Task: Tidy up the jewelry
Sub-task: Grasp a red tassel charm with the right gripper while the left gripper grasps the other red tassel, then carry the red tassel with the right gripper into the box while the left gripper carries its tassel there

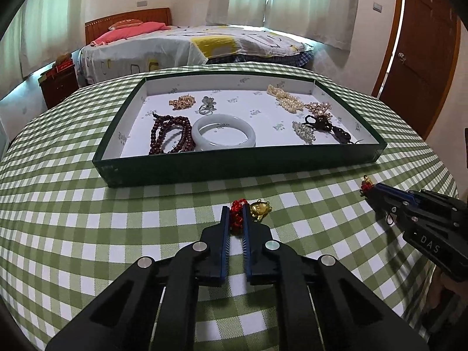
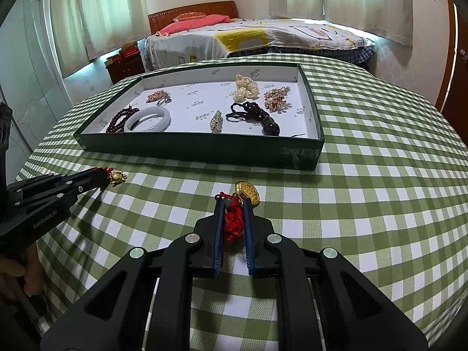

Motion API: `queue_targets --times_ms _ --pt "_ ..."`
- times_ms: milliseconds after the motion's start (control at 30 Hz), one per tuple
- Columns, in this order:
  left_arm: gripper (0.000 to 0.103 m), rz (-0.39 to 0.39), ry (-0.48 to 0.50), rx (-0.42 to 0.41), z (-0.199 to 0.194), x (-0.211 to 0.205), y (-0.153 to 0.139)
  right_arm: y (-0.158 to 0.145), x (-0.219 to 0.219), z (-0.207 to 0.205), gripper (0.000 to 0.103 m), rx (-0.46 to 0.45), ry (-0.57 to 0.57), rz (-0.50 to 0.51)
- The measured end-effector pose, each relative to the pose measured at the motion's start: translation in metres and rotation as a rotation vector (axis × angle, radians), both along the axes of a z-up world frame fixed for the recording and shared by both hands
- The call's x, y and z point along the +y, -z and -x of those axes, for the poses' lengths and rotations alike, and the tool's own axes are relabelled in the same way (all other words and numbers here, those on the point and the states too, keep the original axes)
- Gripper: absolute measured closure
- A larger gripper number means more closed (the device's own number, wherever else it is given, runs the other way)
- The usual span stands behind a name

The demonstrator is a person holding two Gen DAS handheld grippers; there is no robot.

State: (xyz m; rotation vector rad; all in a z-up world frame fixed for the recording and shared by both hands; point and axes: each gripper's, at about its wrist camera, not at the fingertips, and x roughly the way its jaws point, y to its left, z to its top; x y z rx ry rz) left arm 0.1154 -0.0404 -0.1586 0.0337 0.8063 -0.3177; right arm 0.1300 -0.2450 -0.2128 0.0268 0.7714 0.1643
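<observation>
We see our left gripper (image 1: 236, 215) pinching the red cord of a small gold turtle charm (image 1: 259, 209) that lies on the green checked tablecloth (image 1: 87, 219). Our right gripper (image 2: 234, 213) is clamped on the red knotted cord of a gold ingot charm (image 2: 248, 193). Both sit just before the dark green tray (image 2: 204, 149) of jewelry.

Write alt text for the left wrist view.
The left gripper is shut on a red cord with a gold charm, resting on a green checked tablecloth. Beyond it sits a dark green tray of jewelry, and at the right edge the right gripper pinches another red cord.
</observation>
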Motion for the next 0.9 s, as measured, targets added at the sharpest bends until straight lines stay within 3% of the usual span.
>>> queue_targets --times_ms 633,900 --pt "0.094 -0.002 -0.042 -0.019 0.002 0.005 -0.007 -0.006 0.002 0.003 0.090 -0.016 -0.001 0.007" --pt "0.094 0.007 -0.053 -0.062 0.007 0.006 -0.026 -0.020 0.004 0.008 0.090 -0.057 -0.005 0.003"
